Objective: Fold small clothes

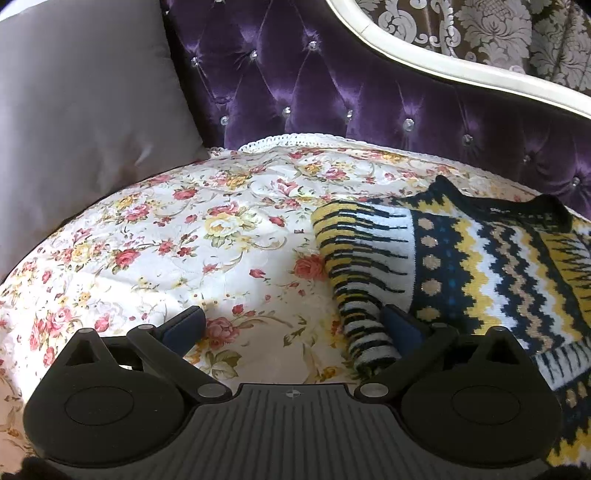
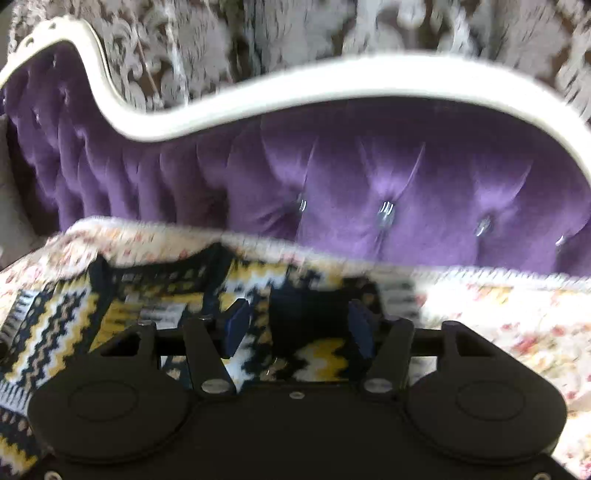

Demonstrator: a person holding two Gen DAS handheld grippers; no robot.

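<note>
A knitted sweater (image 1: 491, 258) in navy, yellow and white zigzags lies on the floral seat cover (image 1: 177, 236). Its striped sleeve (image 1: 362, 266) is folded across the body, with the cuff ending next to the right-hand finger (image 1: 400, 326) of my left gripper (image 1: 291, 326). That gripper is open wide over the cover, with nothing between its pads. The right wrist view is blurred. In it my right gripper (image 2: 298, 326) hovers low over the sweater (image 2: 74, 314), its blue pads (image 2: 236, 323) apart and pressing on nothing.
A grey cushion (image 1: 74, 110) leans at the left end of the seat. The purple tufted sofa back (image 1: 332, 96) with its cream frame (image 2: 332, 85) rises directly behind. Patterned curtains (image 1: 498, 33) hang beyond. Bare floral cover (image 2: 517, 325) lies to the right of the sweater.
</note>
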